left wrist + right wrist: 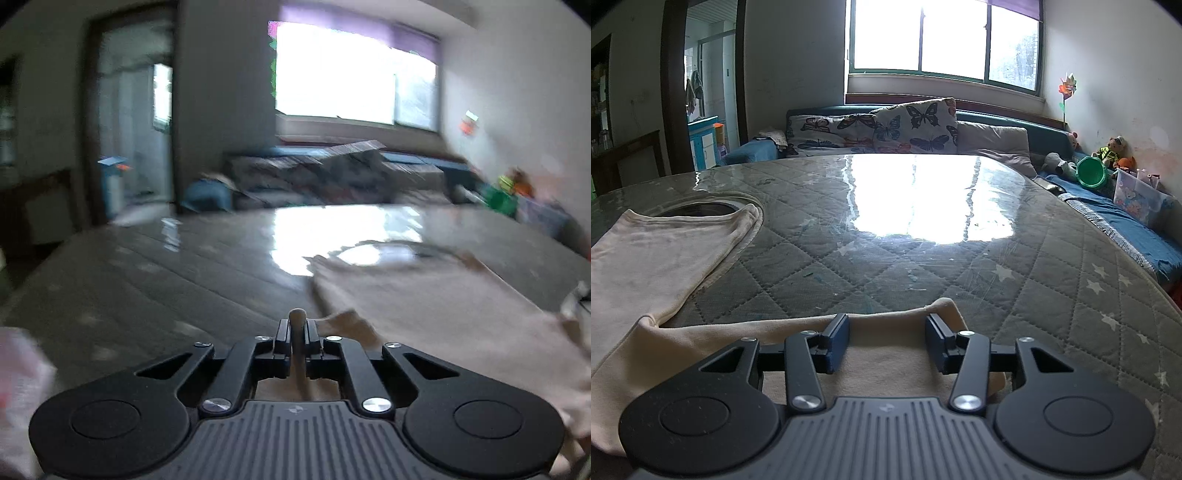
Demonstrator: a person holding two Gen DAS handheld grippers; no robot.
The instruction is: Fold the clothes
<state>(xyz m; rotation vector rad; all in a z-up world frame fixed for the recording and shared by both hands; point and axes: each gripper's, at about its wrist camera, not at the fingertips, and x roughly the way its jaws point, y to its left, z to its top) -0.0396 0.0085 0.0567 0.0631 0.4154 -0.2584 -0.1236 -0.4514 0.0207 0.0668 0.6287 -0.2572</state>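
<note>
Left wrist view is smeared with blur. At 9 o'clock a dark doorway (129, 122) opens beyond the quilted grey table (155, 280). At 6 o'clock the left gripper (297, 332) has its jaws pressed together on a thin upright fold of the beige garment (436, 317), which sticks up between the pads. From there the cloth spreads away toward 3 o'clock across the tabletop. A bright window (343, 70) fills 12 to 1 o'clock, and a sofa with cushions (332, 170) runs below it.

Right wrist view is sharp. From 9 o'clock down to 7 o'clock the beige garment (661, 262) lies flat on the quilted grey table (923, 266), its far edge curving over a dark round opening (698, 210) in the tabletop. A sleeve-like flap reaches across to 6 o'clock, where the right gripper (888, 328) holds its jaws apart just above the cloth, with nothing pinched between them. Butterfly cushions (879, 125) sit at 12 o'clock under the window (942, 37). At 2 o'clock, soft toys (1113, 149) and a green bucket (1091, 171) rest by the wall.
</note>
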